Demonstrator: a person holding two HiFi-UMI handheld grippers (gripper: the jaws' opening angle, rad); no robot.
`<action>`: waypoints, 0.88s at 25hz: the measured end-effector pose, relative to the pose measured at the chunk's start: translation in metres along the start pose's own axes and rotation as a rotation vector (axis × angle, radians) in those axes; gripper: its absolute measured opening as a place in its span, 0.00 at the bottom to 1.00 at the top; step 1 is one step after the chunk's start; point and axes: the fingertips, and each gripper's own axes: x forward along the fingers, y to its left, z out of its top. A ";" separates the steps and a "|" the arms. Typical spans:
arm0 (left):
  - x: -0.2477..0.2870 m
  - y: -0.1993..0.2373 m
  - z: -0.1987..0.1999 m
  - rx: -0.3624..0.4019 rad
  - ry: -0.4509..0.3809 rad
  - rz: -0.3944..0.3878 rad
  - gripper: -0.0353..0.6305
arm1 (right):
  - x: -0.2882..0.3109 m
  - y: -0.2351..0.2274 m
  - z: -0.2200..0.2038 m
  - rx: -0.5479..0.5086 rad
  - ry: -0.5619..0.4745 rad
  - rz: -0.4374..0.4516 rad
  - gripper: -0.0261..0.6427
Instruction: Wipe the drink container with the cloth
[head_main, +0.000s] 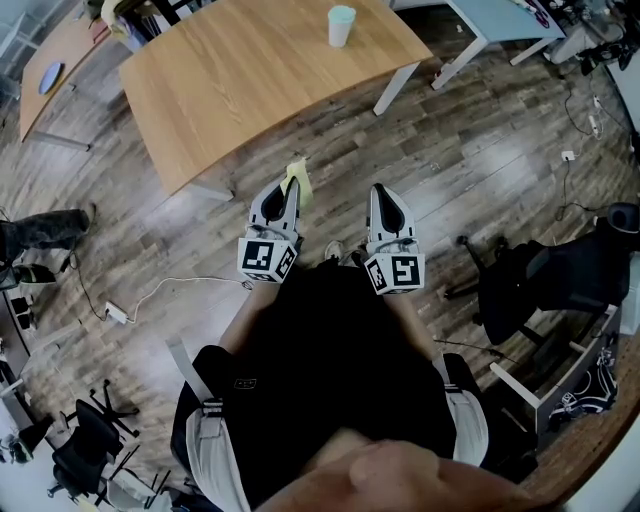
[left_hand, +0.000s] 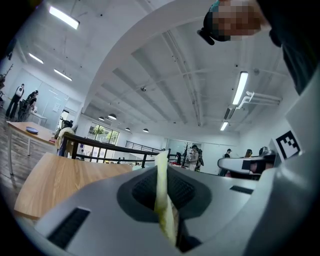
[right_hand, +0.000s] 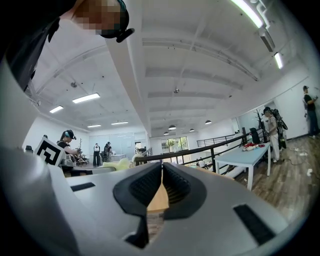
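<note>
A pale green drink cup (head_main: 341, 26) stands near the far edge of the wooden table (head_main: 250, 80), well ahead of both grippers. My left gripper (head_main: 289, 190) is held in front of my body, short of the table, shut on a yellow-green cloth (head_main: 297, 181); in the left gripper view the cloth (left_hand: 162, 200) is pinched upright between the closed pads. My right gripper (head_main: 381, 196) hovers beside it over the floor, shut with nothing between its pads (right_hand: 150, 187). The cup does not show in either gripper view.
A black office chair (head_main: 560, 275) stands at the right and a light blue table (head_main: 500, 20) at the far right. A cable and power strip (head_main: 120, 313) lie on the wood floor at the left. People stand in the background of both gripper views.
</note>
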 end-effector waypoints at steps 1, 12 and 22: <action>0.002 -0.004 -0.001 0.002 -0.001 0.004 0.11 | -0.001 -0.002 0.002 -0.015 -0.004 0.010 0.09; 0.011 -0.035 -0.009 0.015 -0.017 0.089 0.11 | -0.009 -0.046 0.002 0.040 0.006 0.080 0.09; 0.047 -0.021 -0.018 0.001 0.000 0.110 0.11 | 0.017 -0.067 -0.004 0.025 0.021 0.085 0.09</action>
